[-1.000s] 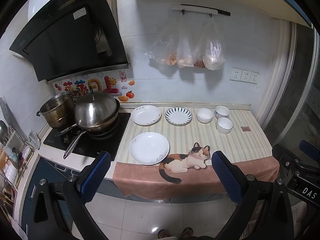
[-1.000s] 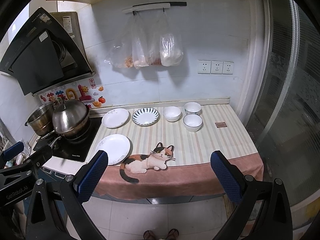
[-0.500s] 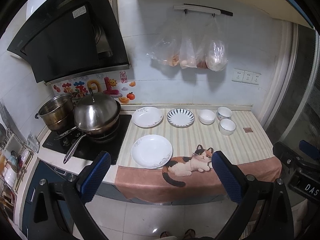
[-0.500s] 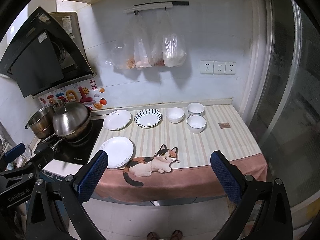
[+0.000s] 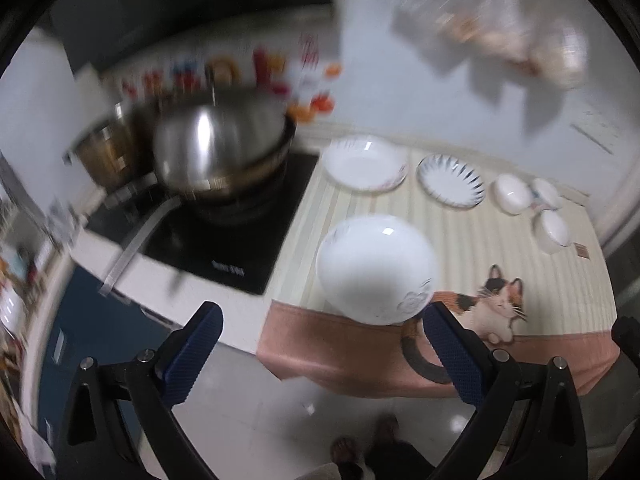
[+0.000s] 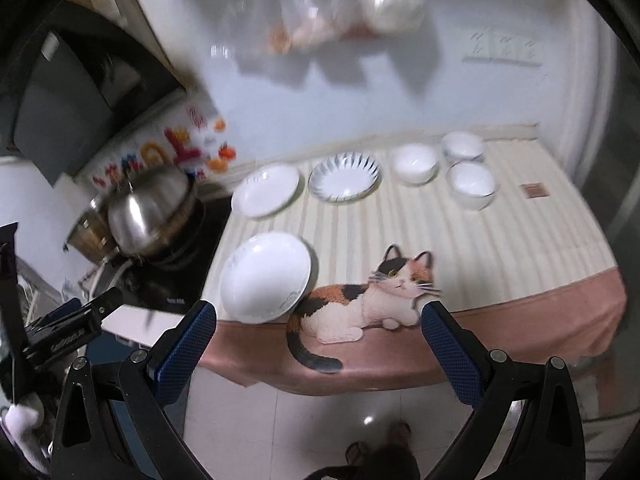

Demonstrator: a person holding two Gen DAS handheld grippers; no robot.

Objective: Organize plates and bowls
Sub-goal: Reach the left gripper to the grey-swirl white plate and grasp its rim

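A large white plate [image 5: 376, 268] [image 6: 266, 276] lies at the counter's front left. Behind it lie a second white plate [image 5: 364, 164] [image 6: 266, 190] and a blue-striped plate [image 5: 450, 184] [image 6: 344, 178]. Three white bowls [image 5: 514, 194] [image 6: 414, 162] stand to the right at the back. My left gripper [image 5: 318, 340] is open and empty, in front of the counter edge below the large plate. My right gripper [image 6: 318, 342] is open and empty, in front of the counter edge near the cat picture. Both views are blurred.
A steel wok with lid [image 5: 220, 152] [image 6: 150, 212] and a pot [image 5: 104, 152] sit on the black cooktop [image 5: 248, 232] at left. A cat-print cloth [image 5: 492, 300] [image 6: 384, 288] hangs over the front edge. Bags [image 6: 340, 12] hang on the wall.
Both grippers have moved closer to the counter and tilted downward. The views have gone blurred. The plates and bowls have not moved.
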